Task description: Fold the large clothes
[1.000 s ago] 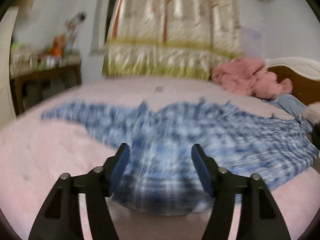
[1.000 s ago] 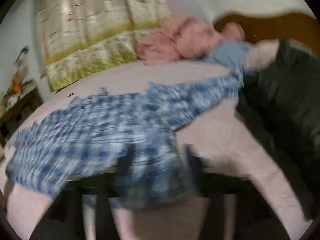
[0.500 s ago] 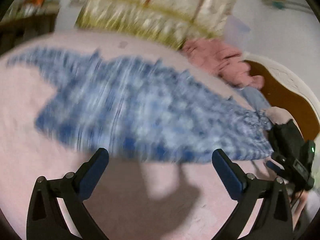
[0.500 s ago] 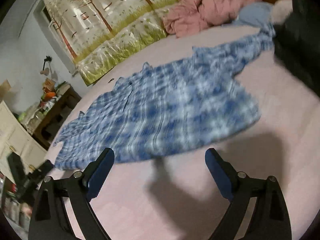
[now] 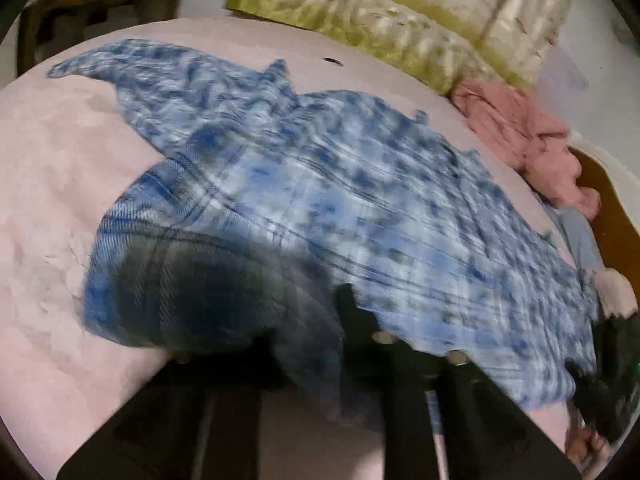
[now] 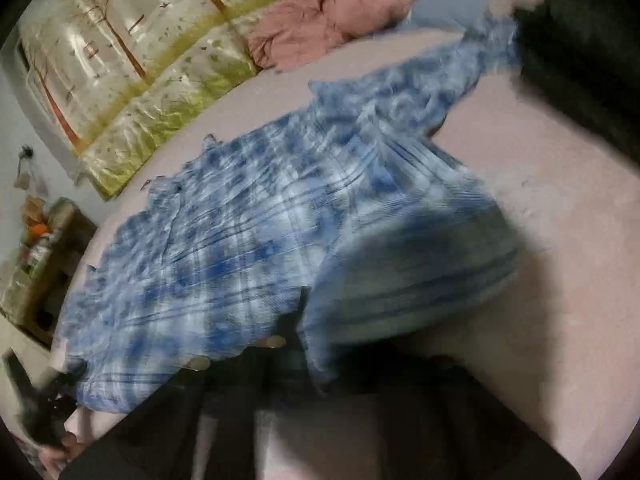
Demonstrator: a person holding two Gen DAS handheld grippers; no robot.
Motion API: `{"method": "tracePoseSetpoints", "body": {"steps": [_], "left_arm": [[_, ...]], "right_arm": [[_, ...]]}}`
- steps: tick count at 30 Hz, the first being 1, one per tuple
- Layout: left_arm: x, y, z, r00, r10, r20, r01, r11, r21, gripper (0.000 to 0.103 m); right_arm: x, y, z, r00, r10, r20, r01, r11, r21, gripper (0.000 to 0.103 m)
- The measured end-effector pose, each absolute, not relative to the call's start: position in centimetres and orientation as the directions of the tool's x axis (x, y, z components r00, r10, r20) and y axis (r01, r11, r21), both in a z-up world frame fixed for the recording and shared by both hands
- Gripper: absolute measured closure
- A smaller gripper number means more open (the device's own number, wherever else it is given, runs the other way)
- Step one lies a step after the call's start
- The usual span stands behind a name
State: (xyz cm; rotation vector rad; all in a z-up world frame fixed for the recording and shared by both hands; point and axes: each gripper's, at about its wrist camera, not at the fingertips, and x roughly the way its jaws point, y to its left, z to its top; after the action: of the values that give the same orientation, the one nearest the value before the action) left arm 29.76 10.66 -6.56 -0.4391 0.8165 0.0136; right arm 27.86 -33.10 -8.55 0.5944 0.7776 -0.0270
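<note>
A blue and white plaid shirt lies spread flat on the pink bed, sleeves out to both sides. My left gripper is shut on the shirt's near hem at its left corner, and cloth bunches over the black fingers. In the right wrist view the same shirt runs away from me. My right gripper is shut on the hem at the right corner, with fabric draped over it. Each view shows the other gripper at the edge: the right one, the left one. Both views are blurred.
A pink clothes heap and a light blue garment lie beyond the shirt by the wooden headboard. A tree-print quilt pack lines the far side. A dark garment lies at right. A cluttered shelf stands beside the bed.
Both grippers, wide open short of the hem half a second ago, have dropped forward and shut on the shirt's near edge. The hem now bunches up over the fingers.
</note>
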Motion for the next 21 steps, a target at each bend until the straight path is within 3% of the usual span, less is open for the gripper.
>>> {"method": "tracePoseSetpoints", "body": {"steps": [3, 6, 11, 15, 17, 19, 21], "left_arm": [[26.4, 10.7, -4.6, 0.751, -0.123, -0.648, -0.146, 0.927, -0.345, 0.095], [22.8, 10.4, -3.7, 0.765, -0.083, -0.639, -0.133, 0.95, -0.283, 0.096], [16.8, 11.4, -4.3, 0.764, -0.103, -0.637, -0.106, 0.954, -0.282, 0.095], [15.6, 10.6, -5.7, 0.756, -0.074, -0.651, -0.082, 0.975, -0.205, 0.093], [15.9, 9.2, -6.1, 0.747, -0.041, -0.664, -0.041, 0.993, -0.107, 0.088], [15.9, 7.5, -5.4, 0.768, 0.013, -0.64, -0.028, 1.0, -0.012, 0.075], [14.6, 6.7, -4.5, 0.813, 0.011, -0.582, -0.002, 1.0, 0.017, 0.045]], "right_arm": [[26.0, -32.8, -6.9, 0.777, 0.15, -0.611, 0.194, 0.868, 0.458, 0.098], [23.4, -31.0, -5.0, 0.797, 0.096, -0.597, 0.157, 0.92, 0.358, 0.098], [17.8, -29.6, -4.3, 0.79, 0.09, -0.606, 0.11, 0.952, 0.285, 0.098], [15.2, -29.3, -6.2, 0.774, 0.102, -0.625, 0.111, 0.95, 0.293, 0.097], [14.8, -29.6, -6.9, 0.798, 0.118, -0.59, 0.096, 0.943, 0.319, 0.097], [14.3, -30.3, -7.1, 0.816, 0.154, -0.556, 0.072, 0.929, 0.362, 0.097], [14.1, -30.8, -6.9, 0.821, 0.166, -0.546, 0.062, 0.925, 0.375, 0.095]]}}
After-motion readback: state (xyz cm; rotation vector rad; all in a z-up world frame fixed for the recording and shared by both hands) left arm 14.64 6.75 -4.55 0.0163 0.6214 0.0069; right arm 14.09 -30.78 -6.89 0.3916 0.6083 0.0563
